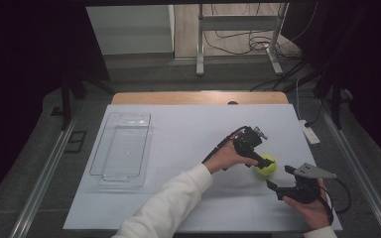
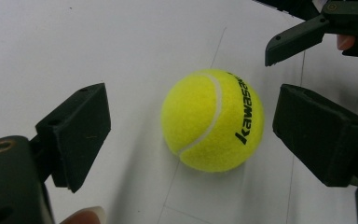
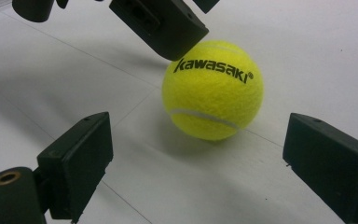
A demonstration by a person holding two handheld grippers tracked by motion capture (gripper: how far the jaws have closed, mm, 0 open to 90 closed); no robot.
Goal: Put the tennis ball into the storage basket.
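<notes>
The left hand-held gripper [image 1: 261, 159] is straddling the tennis ball [image 1: 266, 165] with its jaws released — the grasp step is in hand. The ball is sitting on the desk [image 1: 188, 134], right of centre. The right hand-held gripper [image 1: 281, 179] is waiting just beside it, also released. The next move calls for closing squarely across the ball. Open room is lying leftward toward the clear tray [image 1: 123, 148] — the desk's right edge is near.

A white-covered tabletop [image 1: 178, 134] stands on grey floor [image 1: 144, 74]; a metal stand [image 1: 238, 25] and cables [image 1: 243, 44] at twelve o'clock, dark curtains [image 1: 30, 74] at nine.
</notes>
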